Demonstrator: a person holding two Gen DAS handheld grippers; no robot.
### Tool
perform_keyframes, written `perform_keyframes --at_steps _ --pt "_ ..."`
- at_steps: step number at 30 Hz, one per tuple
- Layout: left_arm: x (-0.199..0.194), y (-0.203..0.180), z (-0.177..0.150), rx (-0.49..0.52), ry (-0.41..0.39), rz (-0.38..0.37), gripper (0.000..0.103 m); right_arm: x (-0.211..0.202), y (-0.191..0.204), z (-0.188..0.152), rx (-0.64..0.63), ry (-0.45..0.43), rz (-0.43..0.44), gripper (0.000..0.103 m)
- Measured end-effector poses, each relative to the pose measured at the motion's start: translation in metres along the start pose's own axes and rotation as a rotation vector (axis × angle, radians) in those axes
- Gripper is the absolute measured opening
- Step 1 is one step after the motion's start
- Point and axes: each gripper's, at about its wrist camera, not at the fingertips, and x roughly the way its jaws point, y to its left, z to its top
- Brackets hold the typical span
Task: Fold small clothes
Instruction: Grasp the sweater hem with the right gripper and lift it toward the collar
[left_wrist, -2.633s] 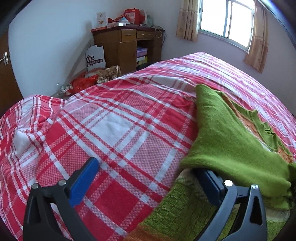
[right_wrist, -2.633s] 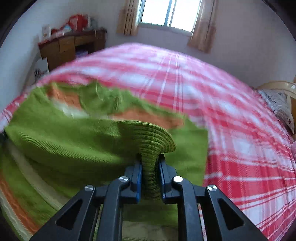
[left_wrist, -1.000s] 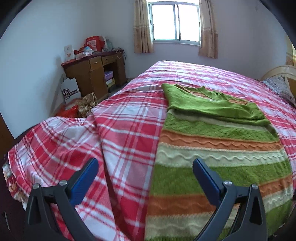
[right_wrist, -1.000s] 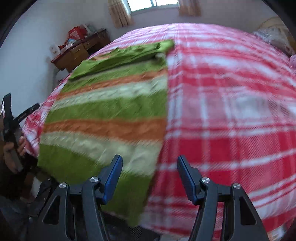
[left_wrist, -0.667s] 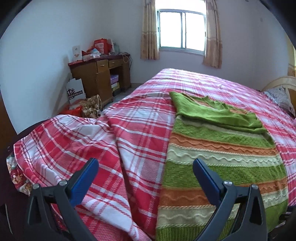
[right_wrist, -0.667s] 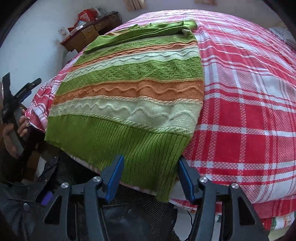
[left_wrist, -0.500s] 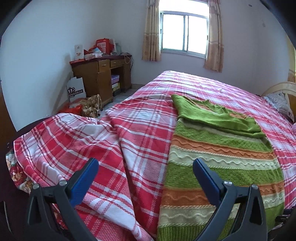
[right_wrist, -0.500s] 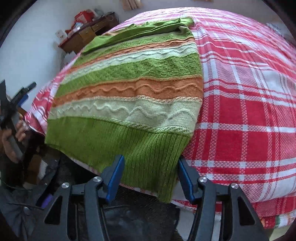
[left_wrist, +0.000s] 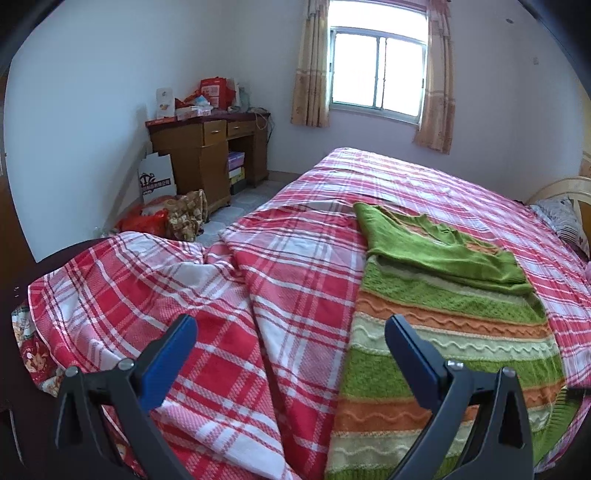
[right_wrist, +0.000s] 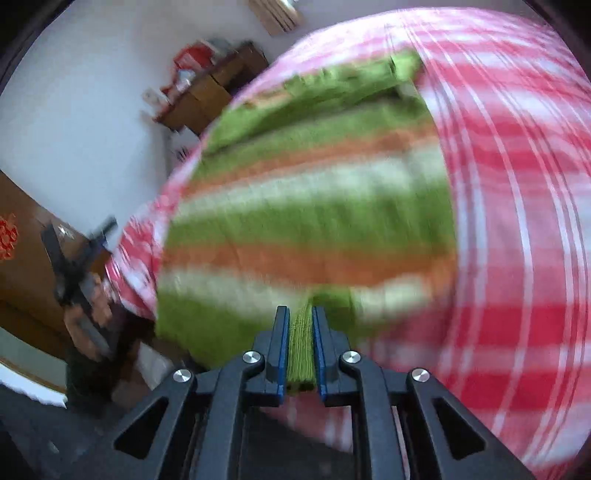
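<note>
The striped sweater (left_wrist: 443, 332) lies flat on the plaid bed (left_wrist: 295, 277), its sleeves folded across the top and its green hem at the near edge. The right gripper (right_wrist: 300, 321) has its jaws pinching that ribbed hem. The left gripper (left_wrist: 288, 336) hangs above the bedspread beside the sweater, jaws spread wide, holding nothing.

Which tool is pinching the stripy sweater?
The right tool: its blue pads are shut on the sweater's green ribbed hem. The left tool is wide open, holding nothing.
</note>
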Motion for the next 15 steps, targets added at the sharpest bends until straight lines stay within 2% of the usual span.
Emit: perform_keyframes --at_steps 3,5,6,9,11,12,14,15 --pt "0.004 0.005 0.002 0.001 0.005 0.011 0.103 0.003 -0.008 0.044 0.017 -0.092 -0.017 0.004" --pt "0.007 0.007 0.003 0.007 0.016 0.028 0.103 0.004 -0.014 0.064 0.012 -0.136 -0.089 0.004" --pt "0.007 0.009 0.003 0.011 0.019 0.035 0.103 0.002 -0.017 0.071 0.012 -0.155 -0.096 0.004" --pt "0.005 0.011 0.001 0.033 0.010 0.036 0.103 -0.008 -0.013 0.070 -0.016 -0.175 -0.054 0.005" --pt "0.007 0.011 0.000 0.045 0.009 0.039 0.103 -0.011 0.000 0.056 -0.084 -0.161 -0.112 0.006" --pt "0.010 0.010 -0.001 0.041 0.016 0.034 0.103 -0.011 0.007 0.045 -0.122 -0.139 -0.143 0.009" --pt "0.017 0.009 -0.001 0.023 0.033 0.022 0.103 -0.009 0.011 0.027 -0.178 -0.081 -0.158 0.038" --pt "0.022 0.008 0.000 0.008 0.047 0.006 0.103 -0.007 0.016 0.014 -0.222 -0.048 -0.152 0.066"
